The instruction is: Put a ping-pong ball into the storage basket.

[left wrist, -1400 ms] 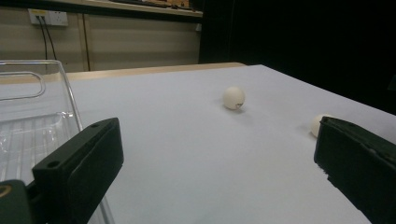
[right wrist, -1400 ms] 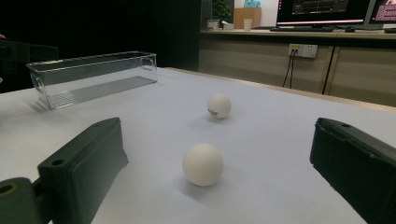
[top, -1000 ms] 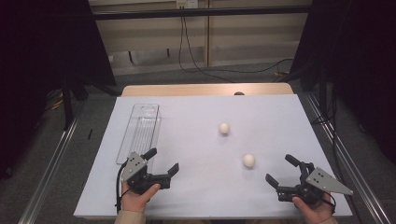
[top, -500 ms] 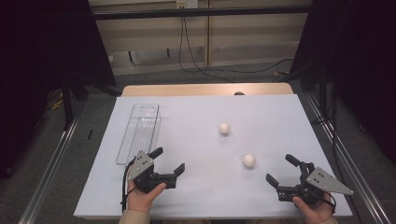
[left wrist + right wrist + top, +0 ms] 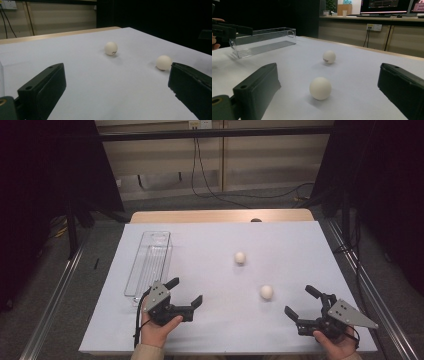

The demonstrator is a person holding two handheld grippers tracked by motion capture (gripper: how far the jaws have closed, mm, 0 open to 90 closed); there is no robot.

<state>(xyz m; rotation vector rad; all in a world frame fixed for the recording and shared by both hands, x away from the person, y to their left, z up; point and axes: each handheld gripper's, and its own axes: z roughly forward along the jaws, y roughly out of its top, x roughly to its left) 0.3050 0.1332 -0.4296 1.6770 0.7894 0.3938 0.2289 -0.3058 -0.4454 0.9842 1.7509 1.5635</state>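
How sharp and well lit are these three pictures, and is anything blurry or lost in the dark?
High view: the white table is evenly lit, its surroundings fall into black, and the clear tray is faint against it. Left gripper view: the two balls, far and near, look slightly soft and cast small shadows. Right gripper view: the near ball is fairly sharp, the background monitors bright and blurred.

The left tool (image 5: 187,292) is held low over the near part of the desk (image 5: 215,245), jaws spread wide and angled toward the far right. The right tool (image 5: 301,301) sits near the desk's near right corner, jaws likewise wide apart, aimed toward the far left. Each is gripped from below by a hand.
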